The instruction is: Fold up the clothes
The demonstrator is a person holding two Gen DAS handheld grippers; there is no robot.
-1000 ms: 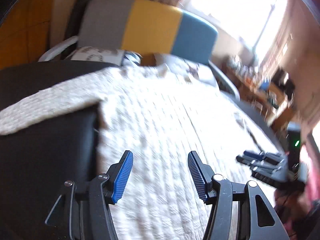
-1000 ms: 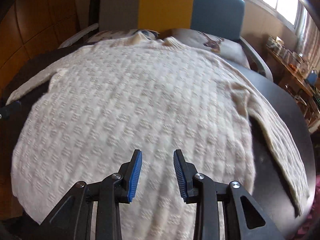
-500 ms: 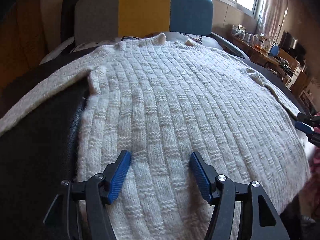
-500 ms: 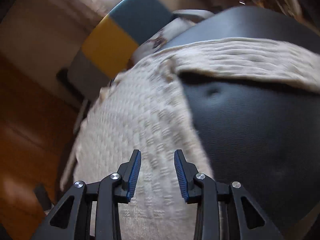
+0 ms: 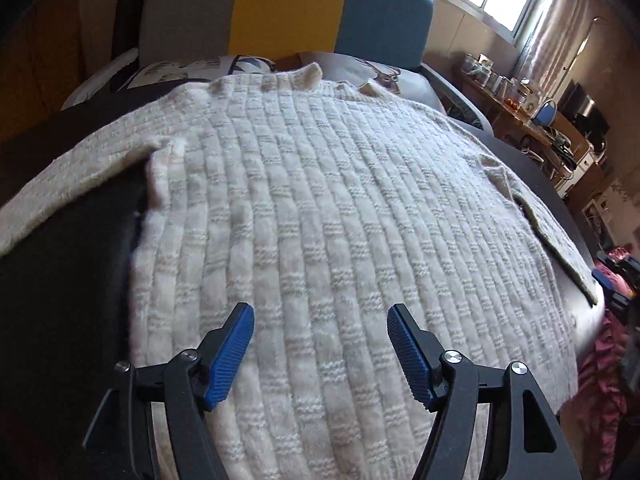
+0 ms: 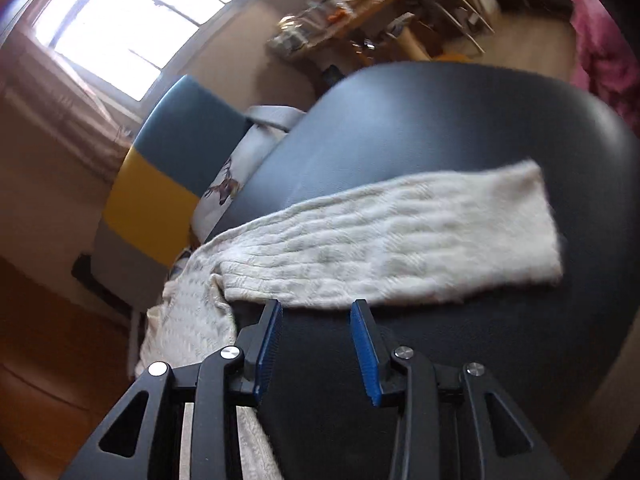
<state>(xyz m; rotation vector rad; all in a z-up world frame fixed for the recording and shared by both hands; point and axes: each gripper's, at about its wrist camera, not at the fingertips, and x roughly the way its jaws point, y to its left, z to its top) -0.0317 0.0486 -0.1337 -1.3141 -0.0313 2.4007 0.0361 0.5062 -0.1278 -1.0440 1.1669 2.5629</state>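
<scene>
Sweater (image 5: pixel 320 200) flat beneath spread left fingers (image 5: pixel 230 354), sleeve (image 6: pixel 400 248) just beyond parted, empty right fingers (image 6: pixel 268 348)

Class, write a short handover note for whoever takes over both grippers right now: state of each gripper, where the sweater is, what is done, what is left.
Left gripper: open, empty, over the lower body of the cream sweater.
Right gripper: open, empty, pointing at the right sleeve.
Sweater lies flat on the black table, both sleeves spread out.
Done: garment laid out; no folds.
Left: fold sleeves in, then fold the body.
</scene>
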